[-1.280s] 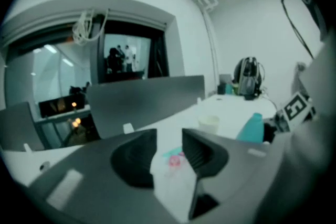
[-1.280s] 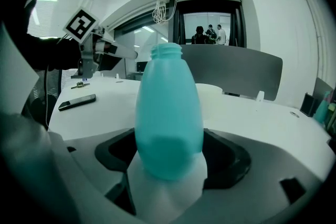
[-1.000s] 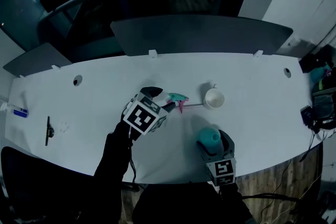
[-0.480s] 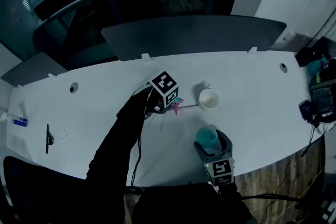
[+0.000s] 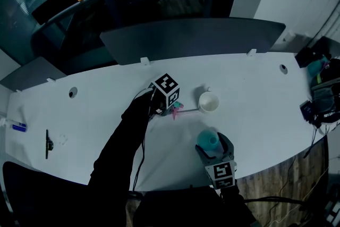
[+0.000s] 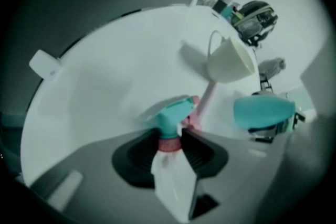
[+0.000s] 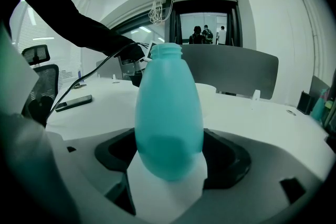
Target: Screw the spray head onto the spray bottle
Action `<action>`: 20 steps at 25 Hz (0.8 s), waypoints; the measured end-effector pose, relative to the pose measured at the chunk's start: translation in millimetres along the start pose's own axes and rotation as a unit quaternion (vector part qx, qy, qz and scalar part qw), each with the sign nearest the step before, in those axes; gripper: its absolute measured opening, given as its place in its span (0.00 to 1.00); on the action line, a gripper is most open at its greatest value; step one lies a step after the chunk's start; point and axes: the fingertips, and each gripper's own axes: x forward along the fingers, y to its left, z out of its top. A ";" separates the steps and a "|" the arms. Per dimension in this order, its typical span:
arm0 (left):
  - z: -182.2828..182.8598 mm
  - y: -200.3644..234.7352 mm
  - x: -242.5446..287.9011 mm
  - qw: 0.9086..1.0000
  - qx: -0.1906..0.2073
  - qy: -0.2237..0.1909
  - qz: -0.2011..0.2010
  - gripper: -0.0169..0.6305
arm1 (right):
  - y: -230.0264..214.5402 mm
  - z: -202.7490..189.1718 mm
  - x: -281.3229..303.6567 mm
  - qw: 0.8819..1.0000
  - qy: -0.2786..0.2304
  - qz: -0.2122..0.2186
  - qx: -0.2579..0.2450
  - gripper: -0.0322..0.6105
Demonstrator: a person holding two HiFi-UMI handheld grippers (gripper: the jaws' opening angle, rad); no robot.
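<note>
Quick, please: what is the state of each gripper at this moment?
Left gripper: jaws have just been closing, now gripping the spray head at its collar.
Right gripper: closed on the spray bottle.

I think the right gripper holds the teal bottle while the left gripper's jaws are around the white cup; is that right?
No: the left gripper has just been closing its jaws on the spray head, not the white cup, which stands beyond it, as the left gripper view shows. The right gripper holds the teal bottle.
</note>
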 end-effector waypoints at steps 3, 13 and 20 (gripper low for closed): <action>0.3 -2.0 -0.7 1.000 0.024 -0.001 0.011 0.24 | 0.7 1.3 0.6 1.000 0.000 0.000 -0.003 0.63; -0.2 -2.8 -148.3 0.901 -0.056 -0.430 -0.006 0.23 | 13.6 8.0 7.9 0.999 -0.008 0.030 -0.027 0.63; -22.0 -87.0 -272.5 0.750 0.011 -0.662 0.015 0.23 | 65.9 26.3 46.5 0.991 -0.020 0.113 -0.071 0.63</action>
